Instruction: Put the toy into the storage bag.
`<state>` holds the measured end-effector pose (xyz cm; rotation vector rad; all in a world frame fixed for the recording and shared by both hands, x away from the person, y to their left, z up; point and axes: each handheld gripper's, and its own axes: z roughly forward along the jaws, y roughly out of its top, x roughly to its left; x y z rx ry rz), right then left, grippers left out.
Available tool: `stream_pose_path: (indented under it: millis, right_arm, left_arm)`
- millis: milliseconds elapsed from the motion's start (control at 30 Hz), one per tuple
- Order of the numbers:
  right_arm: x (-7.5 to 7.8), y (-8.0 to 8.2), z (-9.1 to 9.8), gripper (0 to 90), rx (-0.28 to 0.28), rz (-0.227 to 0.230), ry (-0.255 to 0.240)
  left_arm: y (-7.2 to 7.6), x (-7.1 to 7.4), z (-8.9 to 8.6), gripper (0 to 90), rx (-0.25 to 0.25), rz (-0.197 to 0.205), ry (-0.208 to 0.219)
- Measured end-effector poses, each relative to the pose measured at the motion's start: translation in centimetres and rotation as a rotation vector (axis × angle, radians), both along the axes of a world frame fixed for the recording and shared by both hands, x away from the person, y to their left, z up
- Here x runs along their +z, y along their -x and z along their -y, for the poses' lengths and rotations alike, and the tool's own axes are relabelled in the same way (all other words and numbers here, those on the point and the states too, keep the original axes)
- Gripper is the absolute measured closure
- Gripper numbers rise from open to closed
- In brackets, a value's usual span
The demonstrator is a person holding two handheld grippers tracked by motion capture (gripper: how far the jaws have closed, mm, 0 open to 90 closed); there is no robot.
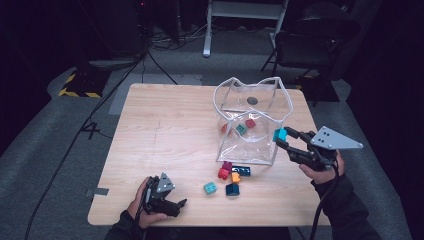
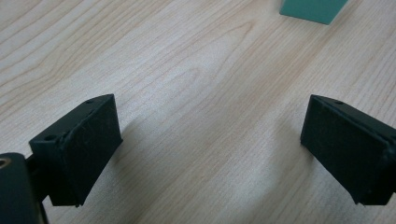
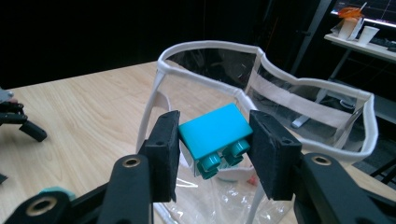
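A clear plastic bag (image 1: pixel 248 149) with a white rim (image 3: pixel 210 46) stands open on the wooden table (image 1: pixel 165 130); a few small bricks lie inside it, among them a red one (image 1: pixel 250 123) and a green one (image 1: pixel 241 129). My right gripper (image 1: pixel 283 137) is shut on a cyan brick (image 1: pixel 280 134) and holds it in the air beside the bag's right rim; the brick (image 3: pixel 215 130) sits studs down between the pads of the right gripper (image 3: pixel 215 140). My left gripper (image 1: pixel 180 202) rests open near the table's front edge, with bare wood between the pads of the left gripper (image 2: pixel 210 140).
Several loose bricks lie in front of the bag: a light teal one (image 1: pixel 210 188) (image 2: pixel 313 9), a magenta and red pair (image 1: pixel 225 170), an orange one (image 1: pixel 235 177) and a dark blue one (image 1: pixel 232 189). A chair (image 1: pixel 310 40) and floor cables stand beyond the table.
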<state>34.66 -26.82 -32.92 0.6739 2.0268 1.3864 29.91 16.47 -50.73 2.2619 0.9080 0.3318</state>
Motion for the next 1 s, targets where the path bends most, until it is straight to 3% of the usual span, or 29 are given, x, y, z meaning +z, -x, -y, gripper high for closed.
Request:
stream_pose_path:
  millis: [433,1000]
  right_arm:
    - [2.2,-1.2,-0.3,55.5,-0.033,0.031,-0.002]
    - [4.3,-4.7,-1.1,55.5,-0.097,0.043,-0.024]
  left_arm:
    - [0.0,0.0,0.0,5.0,0.002,0.0,-0.002]
    - [0.0,0.0,0.0,5.0,0.002,0.0,-0.002]
